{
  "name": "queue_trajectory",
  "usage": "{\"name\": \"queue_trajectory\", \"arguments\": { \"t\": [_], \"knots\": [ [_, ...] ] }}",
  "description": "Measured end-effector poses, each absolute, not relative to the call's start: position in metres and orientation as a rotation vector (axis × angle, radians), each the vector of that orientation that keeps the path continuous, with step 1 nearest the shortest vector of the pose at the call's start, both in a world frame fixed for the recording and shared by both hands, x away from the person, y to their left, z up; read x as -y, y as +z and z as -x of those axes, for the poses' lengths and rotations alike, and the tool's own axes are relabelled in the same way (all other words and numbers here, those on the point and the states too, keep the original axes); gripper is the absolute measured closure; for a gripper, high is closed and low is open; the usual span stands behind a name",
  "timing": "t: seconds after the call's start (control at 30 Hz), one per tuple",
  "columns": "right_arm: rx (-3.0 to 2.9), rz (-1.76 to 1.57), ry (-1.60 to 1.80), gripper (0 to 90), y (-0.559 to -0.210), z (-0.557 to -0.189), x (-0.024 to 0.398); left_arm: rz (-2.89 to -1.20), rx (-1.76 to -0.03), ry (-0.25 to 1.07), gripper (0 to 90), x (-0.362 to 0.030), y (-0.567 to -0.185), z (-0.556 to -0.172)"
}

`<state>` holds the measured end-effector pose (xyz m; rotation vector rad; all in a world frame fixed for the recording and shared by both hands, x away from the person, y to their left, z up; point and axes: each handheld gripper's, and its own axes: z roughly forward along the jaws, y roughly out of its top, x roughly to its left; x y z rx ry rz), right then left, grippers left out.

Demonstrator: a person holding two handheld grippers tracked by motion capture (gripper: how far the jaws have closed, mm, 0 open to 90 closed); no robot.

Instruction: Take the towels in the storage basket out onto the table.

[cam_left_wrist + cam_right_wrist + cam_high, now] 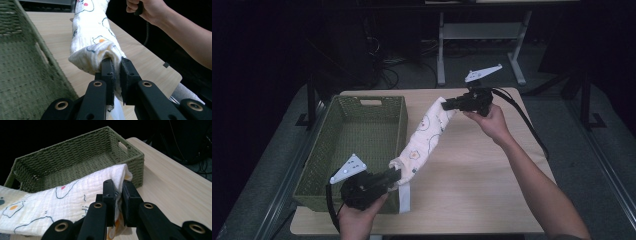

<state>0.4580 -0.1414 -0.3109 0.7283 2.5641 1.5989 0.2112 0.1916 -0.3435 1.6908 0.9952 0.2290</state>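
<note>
A white towel (424, 135) printed with fried eggs hangs stretched above the wooden table (472, 170), between my two grippers. My left gripper (394, 173) is shut on its near end, beside the basket's front right corner. Seen from the left gripper view, the cloth (92, 35) bunches over the closed jaws of the left gripper (116, 62). My right gripper (447, 104) is shut on the far end near the table's back edge. In the right gripper view the towel (62, 200) is pinched between the jaws of the right gripper (118, 185), in front of the green basket (75, 162).
A green woven basket (314, 165) with a cut-out handle stands empty on the left half of the table. A loose flap of the towel (404, 197) hangs toward the front edge. Table legs and cables lie on the dark floor beyond.
</note>
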Motion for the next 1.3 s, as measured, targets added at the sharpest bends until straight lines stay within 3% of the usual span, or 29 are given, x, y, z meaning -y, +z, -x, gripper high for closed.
{"name": "queue_trajectory", "arguments": {
  "t": [0.4,1.3],
  "knots": [
    [-2.609,-0.646,1.614,82.1,-0.297,-0.480,0.087,-1.640,-1.037,0.280,82.6,-0.221,-0.340,-0.205],
    [-2.745,-0.515,1.548,82.1,-0.306,-0.514,-0.024,-1.611,-1.189,0.392,82.4,-0.268,-0.365,-0.194]
  ]
}}
